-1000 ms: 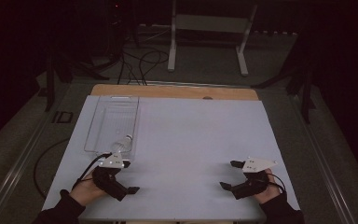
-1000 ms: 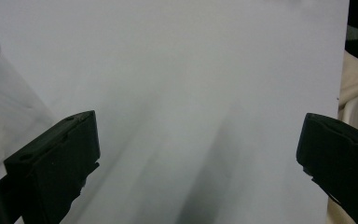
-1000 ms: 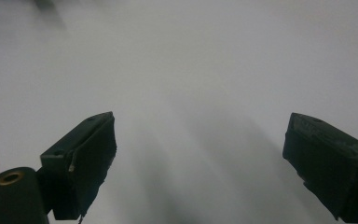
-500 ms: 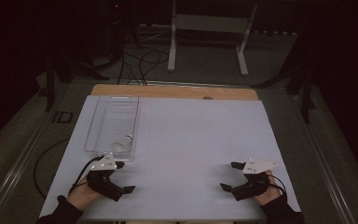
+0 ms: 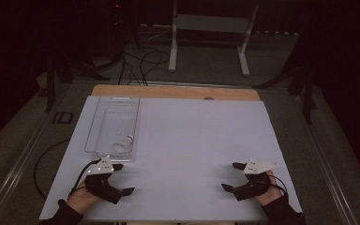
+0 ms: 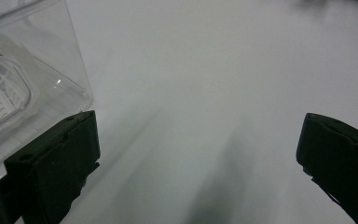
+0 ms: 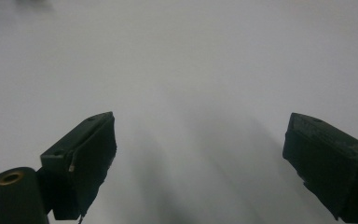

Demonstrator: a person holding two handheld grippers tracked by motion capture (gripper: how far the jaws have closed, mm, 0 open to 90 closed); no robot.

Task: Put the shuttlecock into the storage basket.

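We see a clear plastic bin (image 5: 114, 125) on the left part of the white table cover (image 5: 192, 140), with a small white shuttlecock-like object (image 5: 127, 140) at its near end. Our left gripper (image 5: 119, 179) rests just in front of the bin, jaws spread wide. Our right gripper (image 5: 230, 176) lies well apart from the bin, jaws also spread.

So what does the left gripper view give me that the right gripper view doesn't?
The left gripper view alone has the clear plastic bin at its left edge, close beside one black jaw of the left claw, with a white ribbed object inside. The right gripper view alone has the right claw. Both look along wide-open jaws, nothing between them, over the white table sheet.
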